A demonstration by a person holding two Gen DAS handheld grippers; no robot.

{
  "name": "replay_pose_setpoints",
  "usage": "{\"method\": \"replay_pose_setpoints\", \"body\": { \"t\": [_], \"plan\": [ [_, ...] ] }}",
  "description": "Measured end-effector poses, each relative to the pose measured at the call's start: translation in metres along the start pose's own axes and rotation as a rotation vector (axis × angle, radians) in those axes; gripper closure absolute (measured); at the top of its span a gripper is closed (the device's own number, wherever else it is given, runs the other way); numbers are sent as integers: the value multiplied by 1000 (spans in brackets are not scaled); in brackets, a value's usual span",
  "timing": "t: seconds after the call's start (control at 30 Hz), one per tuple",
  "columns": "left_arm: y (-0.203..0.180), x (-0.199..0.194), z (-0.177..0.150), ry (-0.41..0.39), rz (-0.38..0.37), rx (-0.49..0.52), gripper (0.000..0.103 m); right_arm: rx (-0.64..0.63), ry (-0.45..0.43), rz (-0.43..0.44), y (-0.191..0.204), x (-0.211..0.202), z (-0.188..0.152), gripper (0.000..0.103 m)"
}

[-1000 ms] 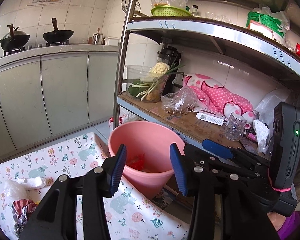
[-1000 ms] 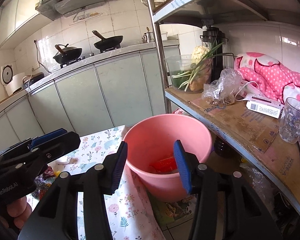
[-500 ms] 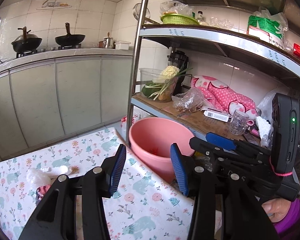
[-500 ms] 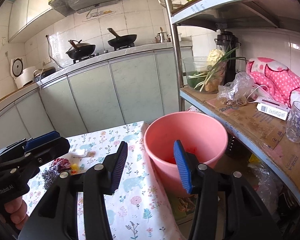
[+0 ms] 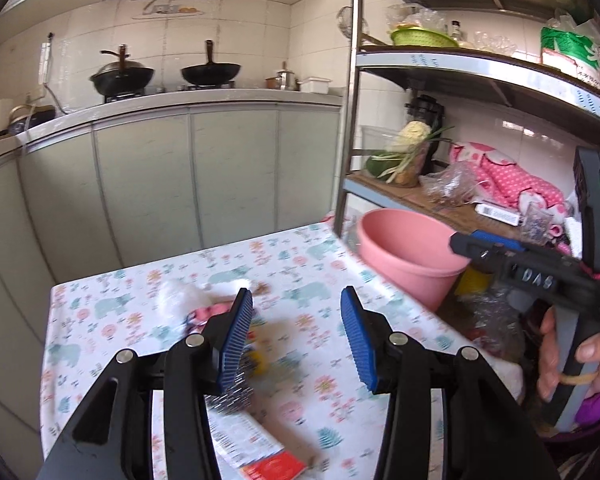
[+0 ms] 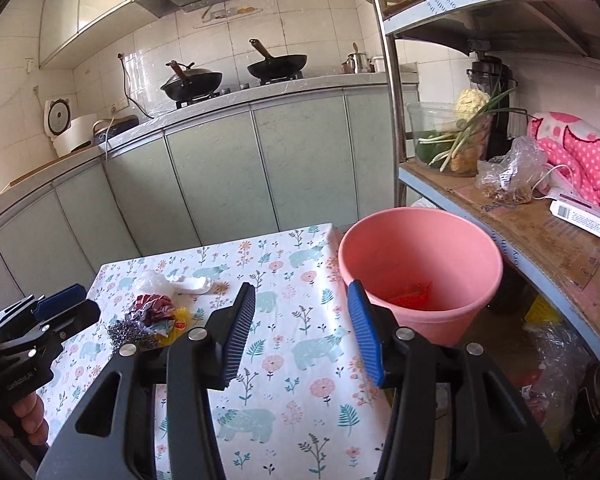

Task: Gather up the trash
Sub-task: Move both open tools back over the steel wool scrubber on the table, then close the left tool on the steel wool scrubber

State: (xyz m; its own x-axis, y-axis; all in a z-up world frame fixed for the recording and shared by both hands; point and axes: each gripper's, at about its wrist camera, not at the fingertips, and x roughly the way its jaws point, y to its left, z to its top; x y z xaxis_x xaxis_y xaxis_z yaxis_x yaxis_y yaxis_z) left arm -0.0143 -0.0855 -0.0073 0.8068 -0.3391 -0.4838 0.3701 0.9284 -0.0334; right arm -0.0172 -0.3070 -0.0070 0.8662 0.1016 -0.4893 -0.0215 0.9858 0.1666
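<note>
On the floral tablecloth (image 6: 300,360) lies a heap of trash: a white tissue (image 6: 188,282), a crumpled red wrapper (image 6: 152,308), steel wool (image 6: 128,334) and a yellow scrap (image 6: 176,324). My left gripper (image 5: 296,320) is open and empty over the table, with the blurred white tissue (image 5: 180,300), steel wool (image 5: 228,396) and a red and white carton (image 5: 260,452) just beyond its left finger. My right gripper (image 6: 302,312) is open and empty, between the heap and the pink bucket (image 6: 420,240). A red wrapper (image 6: 412,294) lies inside the bucket.
The bucket (image 5: 408,248) stands off the table's right edge, beside a metal shelf rack (image 6: 392,80) loaded with vegetables, bags and a pink cloth. Pale green cabinets (image 6: 260,168) with two woks on the counter run behind the table. A hand holds each gripper handle.
The left view has swung away from the bucket to the table, so the trash heap now lies by its fingers. The right gripper has drawn back from the bucket toward the table.
</note>
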Motion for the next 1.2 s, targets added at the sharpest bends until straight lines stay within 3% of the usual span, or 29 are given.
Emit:
{"method": "replay_pose_setpoints", "body": {
  "t": [0.3, 0.5, 0.83, 0.93, 1.0, 1.1, 1.2],
  "plan": [
    [27, 1, -49, 68, 124, 2, 58, -6, 46, 25, 7, 15, -8, 54],
    [24, 16, -58, 120, 118, 22, 58, -19, 74, 37, 11, 24, -11, 54],
    [32, 39, -55, 215, 95, -44, 58, -58, 127, 81, 30, 44, -8, 54],
    [38, 39, -55, 214, 84, -79, 70, -90, 153, 120, 42, 52, -9, 54],
    [43, 38, -55, 208, 73, -99, 89, -106, 173, 156, 51, 58, -9, 54],
    [46, 36, -54, 203, 61, -107, 99, -103, 216, 233, 63, 69, -6, 54],
    [49, 31, -53, 188, 56, -107, 101, -78, 266, 318, 75, 84, -3, 54]
  ]
}}
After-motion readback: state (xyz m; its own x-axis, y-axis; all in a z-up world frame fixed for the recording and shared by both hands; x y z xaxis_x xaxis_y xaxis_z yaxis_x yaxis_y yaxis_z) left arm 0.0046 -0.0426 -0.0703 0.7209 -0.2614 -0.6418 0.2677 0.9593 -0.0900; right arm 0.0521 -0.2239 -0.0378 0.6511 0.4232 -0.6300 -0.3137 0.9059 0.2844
